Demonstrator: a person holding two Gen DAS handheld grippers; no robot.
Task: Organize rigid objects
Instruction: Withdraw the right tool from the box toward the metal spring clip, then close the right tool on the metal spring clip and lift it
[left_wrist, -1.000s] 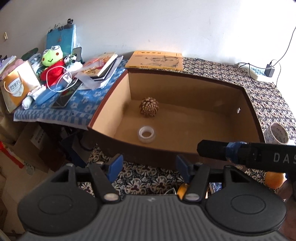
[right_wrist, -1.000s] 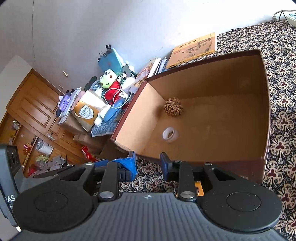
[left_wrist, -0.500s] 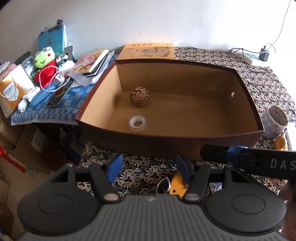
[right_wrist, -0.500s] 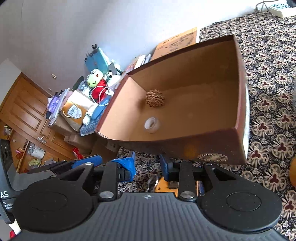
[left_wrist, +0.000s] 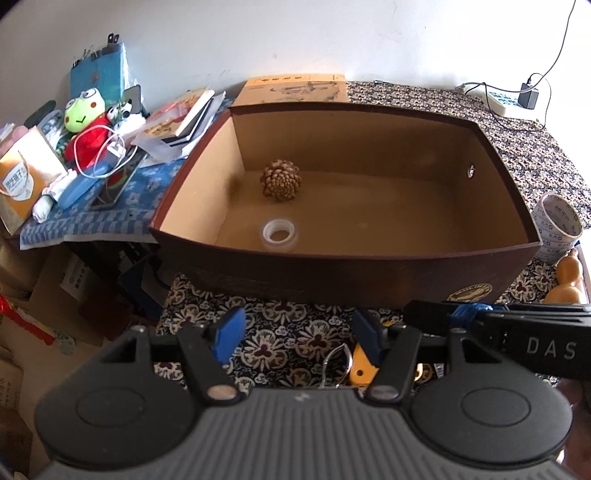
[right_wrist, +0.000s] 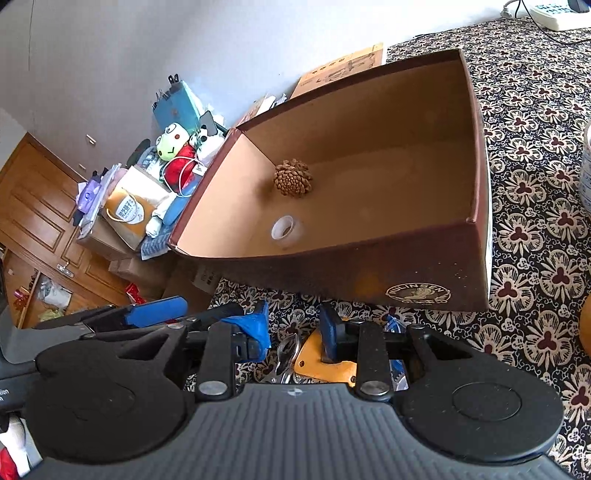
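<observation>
From the left wrist view, the left tongs (left_wrist: 297, 334) are being held wide open over the patterned counter (left_wrist: 284, 332), with nothing being pinched between the blue pads. Right ahead, the brown cardboard box (left_wrist: 332, 266) is being shown sitting open, and a pine cone (left_wrist: 280, 180) plus a small roll of clear tape (left_wrist: 279, 235) are lying on its floor toward the left wall, near each other but not touching. An orange-handled tool with a metal ring (left_wrist: 356, 363) is being seen on the cloth just by the right pad. A bigger tape roll (left_wrist: 557, 225) and a small gourd (left_wrist: 567, 278) are sitting outside the box's right corner.

From the right wrist view, the right tongs (right_wrist: 295, 326) are being held with a narrow gap, pads apart, hovering right over that orange tool (right_wrist: 325, 363); whether it's actually being touched can't be told. The left tongs' blue pad (right_wrist: 155, 312) is poking in at lower left. A frog plush (right_wrist: 173, 140) is sitting in the clutter beyond the box.
</observation>
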